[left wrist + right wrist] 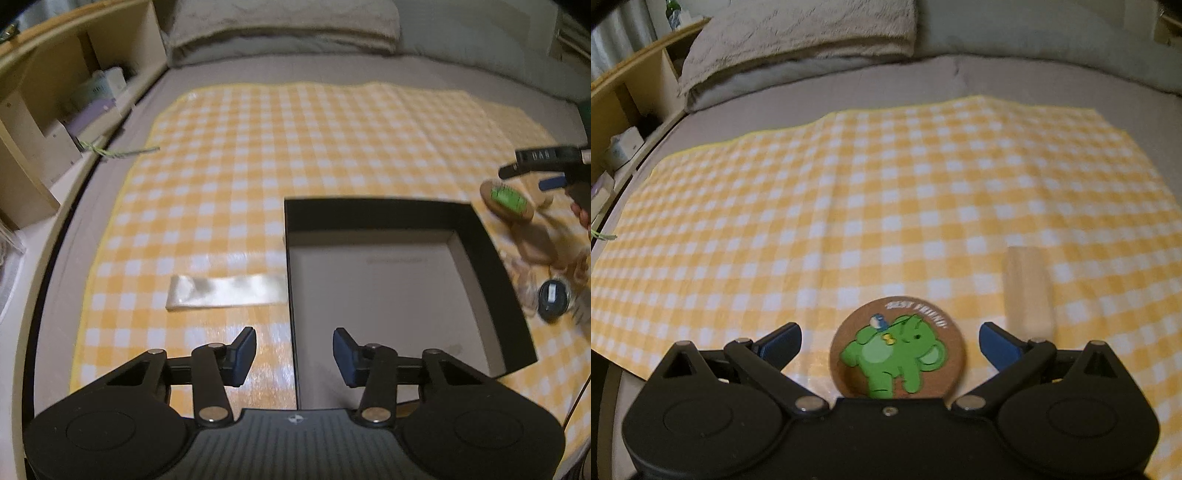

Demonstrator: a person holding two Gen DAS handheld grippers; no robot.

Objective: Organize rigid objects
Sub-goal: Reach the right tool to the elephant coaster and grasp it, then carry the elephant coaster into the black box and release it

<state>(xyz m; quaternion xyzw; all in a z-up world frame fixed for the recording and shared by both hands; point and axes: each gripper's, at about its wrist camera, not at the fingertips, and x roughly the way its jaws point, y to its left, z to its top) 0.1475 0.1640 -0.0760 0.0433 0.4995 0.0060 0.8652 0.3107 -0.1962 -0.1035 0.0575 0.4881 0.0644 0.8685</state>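
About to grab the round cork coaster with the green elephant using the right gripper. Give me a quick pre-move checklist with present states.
1. Right gripper jaws open wide: ok.
2. Round cork coaster with the green elephant centred between the fingers: ok.
3. Pads touching the coaster: not yet.
4. Pale wooden block beside the right-hand finger, clear of the closing path: cannot tell.
5. Black open box has room inside: ok.
6. Left gripper empty, over the box's left wall: ok.

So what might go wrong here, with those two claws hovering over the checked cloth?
The round cork coaster with a green elephant lies flat between the right gripper and its wide-open fingers, so they may slide over it or snag the yellow checked cloth. The left gripper straddles the black open box wall and might knock it.
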